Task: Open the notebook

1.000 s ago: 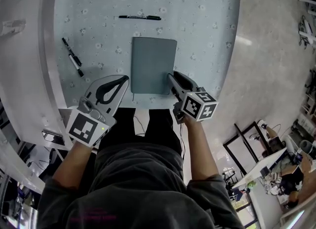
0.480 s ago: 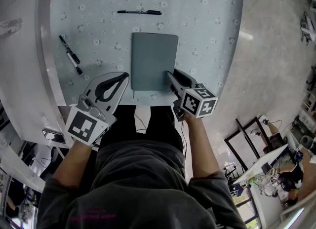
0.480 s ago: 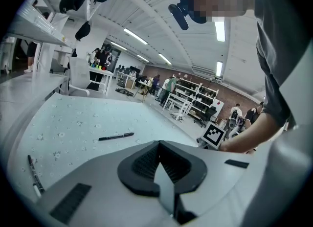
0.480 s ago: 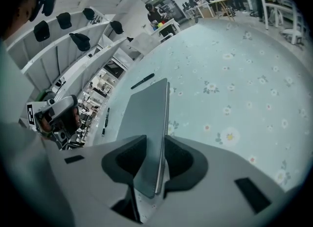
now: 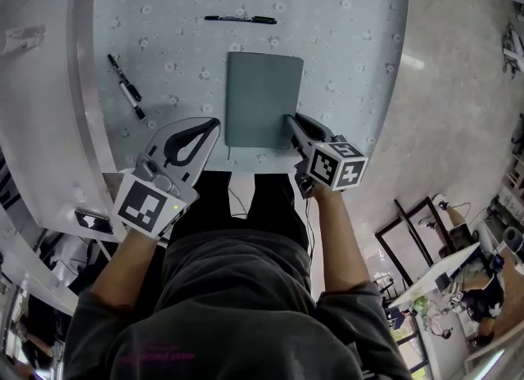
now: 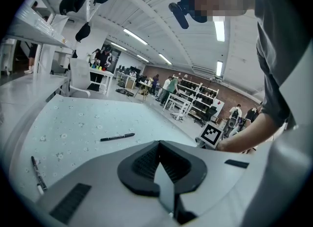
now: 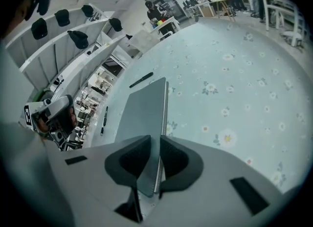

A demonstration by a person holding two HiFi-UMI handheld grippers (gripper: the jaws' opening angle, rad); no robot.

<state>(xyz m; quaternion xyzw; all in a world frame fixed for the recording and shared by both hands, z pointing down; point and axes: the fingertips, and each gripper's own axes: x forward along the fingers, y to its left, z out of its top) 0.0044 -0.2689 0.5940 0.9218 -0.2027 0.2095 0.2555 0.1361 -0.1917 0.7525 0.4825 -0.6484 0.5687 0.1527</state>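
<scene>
A closed grey notebook [image 5: 264,100] lies flat on the flowered table [image 5: 344,59], straight ahead of me. My right gripper [image 5: 293,120] is at its near right corner. In the right gripper view the notebook [image 7: 144,113] runs between the two pads, and the jaws have just been closing and now pinch that corner edge [image 7: 152,165]. My left gripper [image 5: 214,123] rests at the table's near edge, left of the notebook and apart from it. Its tips meet with nothing between them [image 6: 159,145].
A black pen [image 5: 240,19] lies crosswise beyond the notebook. A black marker [image 5: 125,86] lies at the left, near a white ledge [image 5: 41,83]. The table's right edge drops to the floor [image 5: 458,83]. My legs are under the near edge.
The right gripper's jaws have narrowed onto the notebook's near right corner. Both hands have stayed about where they were.
</scene>
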